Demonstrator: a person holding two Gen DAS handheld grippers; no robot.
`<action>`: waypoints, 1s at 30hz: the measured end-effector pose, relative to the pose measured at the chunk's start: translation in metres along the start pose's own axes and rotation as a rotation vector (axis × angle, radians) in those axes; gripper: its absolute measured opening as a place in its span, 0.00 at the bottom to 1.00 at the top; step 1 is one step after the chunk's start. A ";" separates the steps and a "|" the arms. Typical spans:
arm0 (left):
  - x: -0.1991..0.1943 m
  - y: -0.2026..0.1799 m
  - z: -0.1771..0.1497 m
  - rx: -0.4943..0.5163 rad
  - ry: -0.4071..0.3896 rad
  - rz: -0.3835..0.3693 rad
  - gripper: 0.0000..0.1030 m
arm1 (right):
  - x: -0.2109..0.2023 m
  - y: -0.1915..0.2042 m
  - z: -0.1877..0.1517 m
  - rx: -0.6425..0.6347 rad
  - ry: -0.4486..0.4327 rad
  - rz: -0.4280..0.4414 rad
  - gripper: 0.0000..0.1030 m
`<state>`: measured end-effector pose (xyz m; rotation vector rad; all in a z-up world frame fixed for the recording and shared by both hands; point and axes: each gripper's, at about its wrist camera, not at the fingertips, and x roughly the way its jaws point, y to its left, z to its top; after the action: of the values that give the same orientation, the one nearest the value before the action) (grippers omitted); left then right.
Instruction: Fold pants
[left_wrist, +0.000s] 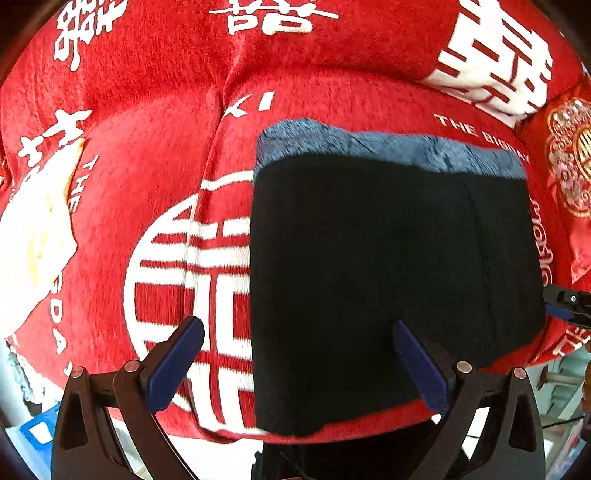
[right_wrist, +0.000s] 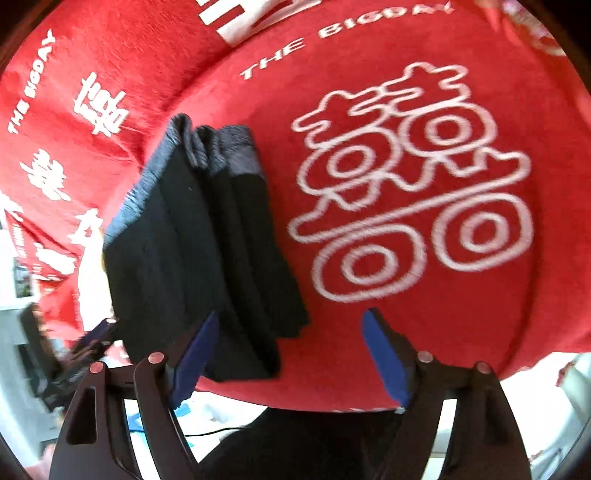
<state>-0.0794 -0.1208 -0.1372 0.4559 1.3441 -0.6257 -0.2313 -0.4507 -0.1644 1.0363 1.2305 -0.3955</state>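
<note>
Nearest in the left wrist view: left gripper (left_wrist: 297, 360), blue-padded fingers (left_wrist: 173, 363) spread wide, nothing pinched. Right pad over the near part of the folded black pants (left_wrist: 388, 277); whether touching the cloth, cannot tell. Left pad above the white circular emblem (left_wrist: 184, 280) printed on the red sofa cover (left_wrist: 147, 122).

Just beyond: pants folded into a compact, roughly square stack, flat on the sofa seat, near edge close to the seat's front edge. Grey-blue ribbed waistband (left_wrist: 369, 146) along the far edge of the stack. Vertical seam visible down the right part of the black fabric. At the right frame edge, beside the stack's right side, a dark tip of the right gripper (left_wrist: 569, 306).

Farther back: sofa backrest with white Chinese characters, "THE BIGDAY" lettering, and a red embroidered cushion (left_wrist: 569, 166) at the far right.

Nearest in the right wrist view: right gripper (right_wrist: 291, 352), blue-padded fingers (right_wrist: 384, 363) also spread apart, holding nothing. Left pad just beside the near right corner of the pants (right_wrist: 199, 258); contact unclear. Stack seen edge-on from its right side, several black layers visible, grey-blue waistband (right_wrist: 225, 147) at the far end. Part of the left gripper (right_wrist: 96, 336) blurred at the lower left, beside the stack.

Beyond, on the red seat to the right of the stack: large white outlined double-happiness character (right_wrist: 410, 184), "THE BIGDAY" text above it.
</note>
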 end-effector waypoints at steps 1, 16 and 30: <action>-0.003 -0.001 -0.003 0.002 0.002 0.000 1.00 | -0.003 0.002 -0.004 -0.010 -0.011 -0.035 0.83; -0.063 -0.009 -0.036 0.026 -0.005 0.103 1.00 | -0.053 0.056 -0.052 -0.110 -0.096 -0.248 1.00; -0.131 -0.027 -0.042 0.016 -0.018 0.157 1.00 | -0.098 0.131 -0.075 -0.158 -0.105 -0.243 1.00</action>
<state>-0.1423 -0.0938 -0.0148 0.5611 1.2734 -0.5099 -0.2105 -0.3486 -0.0176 0.7248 1.2747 -0.5252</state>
